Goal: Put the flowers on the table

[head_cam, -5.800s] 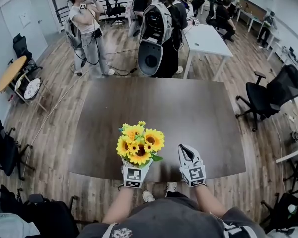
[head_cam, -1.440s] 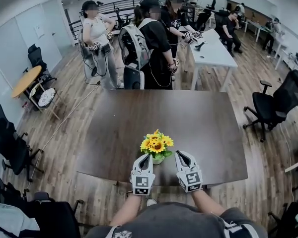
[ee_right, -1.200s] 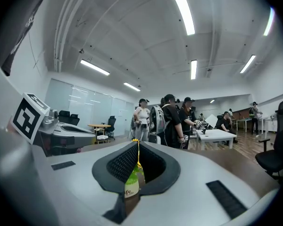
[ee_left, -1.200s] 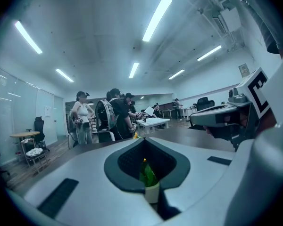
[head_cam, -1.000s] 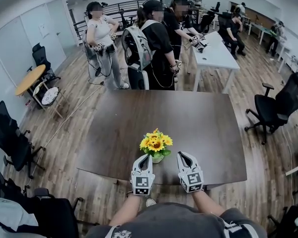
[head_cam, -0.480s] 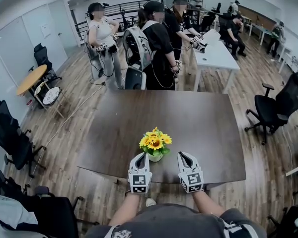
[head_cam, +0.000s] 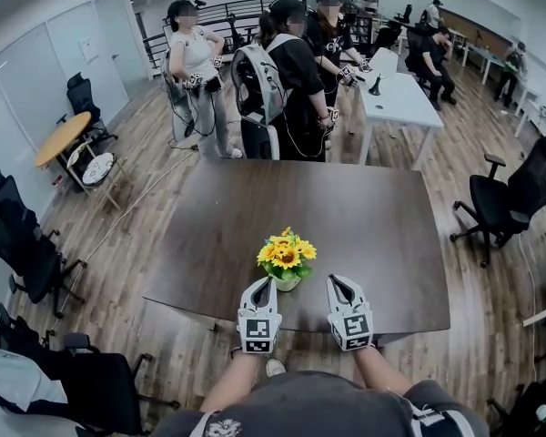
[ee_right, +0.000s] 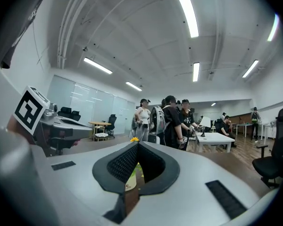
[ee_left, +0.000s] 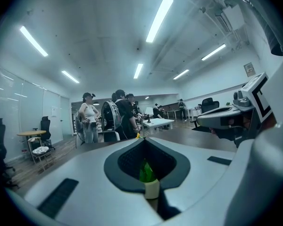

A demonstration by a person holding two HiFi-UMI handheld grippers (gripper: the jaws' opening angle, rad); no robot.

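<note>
Left gripper [head_cam: 262, 282], right gripper [head_cam: 333, 280] being held with jaws together, empty, just short of flowers [head_cam: 286, 255], seemingly because these are being borne upright by table [head_cam: 373, 217].

An open-plan office: black swivel chairs [head_cam: 514, 194], white desks [head_cam: 396, 98], a dark table [head_cam: 355, 217], wood floor [head_cam: 118, 271] and ceiling strip lights [ee_left: 159, 19].
</note>
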